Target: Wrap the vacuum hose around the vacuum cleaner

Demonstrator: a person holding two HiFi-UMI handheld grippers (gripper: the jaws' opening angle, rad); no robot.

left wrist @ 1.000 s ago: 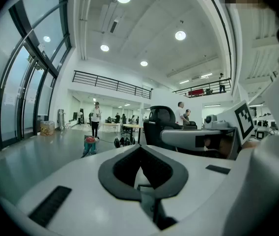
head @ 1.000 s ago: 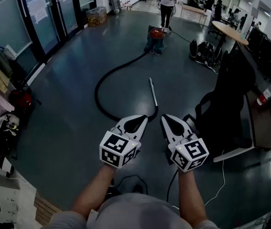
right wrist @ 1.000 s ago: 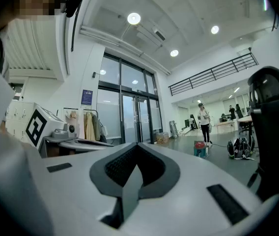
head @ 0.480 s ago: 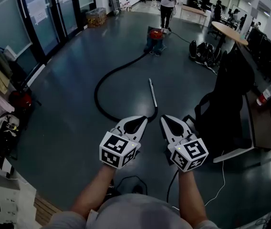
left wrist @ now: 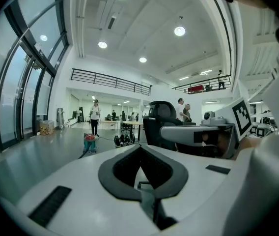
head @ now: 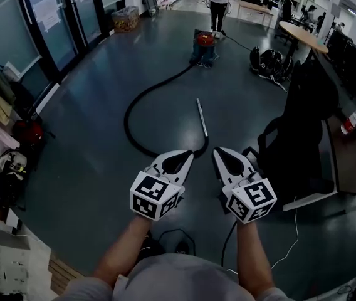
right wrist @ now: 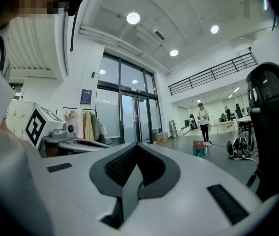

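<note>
Vacuum cleaner on floor far ahead; vacuum hose on floor before it; office chair at right

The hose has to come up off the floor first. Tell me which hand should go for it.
Left, probably. In the head view the hose curves in just past the tip of the left tool, while the right tool sits beside the end of the wand. Both are shut and empty.

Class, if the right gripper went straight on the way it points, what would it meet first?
The right gripper has a free path above the grey floor; far ahead, probably the yellowish box by the glass doors.
</note>
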